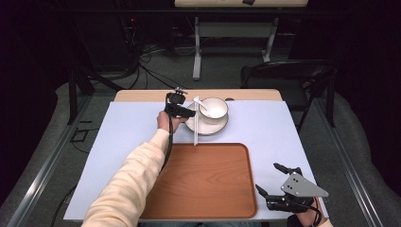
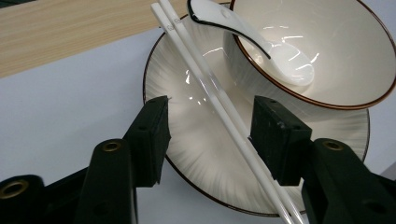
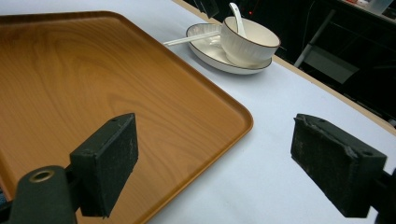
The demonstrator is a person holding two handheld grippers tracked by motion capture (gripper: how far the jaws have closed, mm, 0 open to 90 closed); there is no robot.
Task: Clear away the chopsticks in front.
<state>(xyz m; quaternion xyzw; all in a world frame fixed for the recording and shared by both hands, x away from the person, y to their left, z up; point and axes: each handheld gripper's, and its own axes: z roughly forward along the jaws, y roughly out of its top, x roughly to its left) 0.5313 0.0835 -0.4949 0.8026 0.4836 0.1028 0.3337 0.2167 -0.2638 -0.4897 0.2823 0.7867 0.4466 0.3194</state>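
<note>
The worktop (image 1: 283, 137) has a pale wooden top, covered almost wholly by a light blue-grey sheet (image 1: 118, 142); bare wood shows along the far edge. On the sheet lie a brown wood-grain tray (image 1: 203, 184) at the near middle and a white plate (image 1: 208, 126) beyond it, seemingly just clear of the tray's far rim.

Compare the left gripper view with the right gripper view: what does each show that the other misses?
Left gripper view alone: the left claw open around the white chopsticks, its jaws over the plate, and the spoon's bowl end resting inside the bowl.

Right gripper view alone: the wooden tray and the right claw, open above the tray's corner and the table cover.

Both: plate, bowl, spoon, chopsticks, and pale table cover.
</note>
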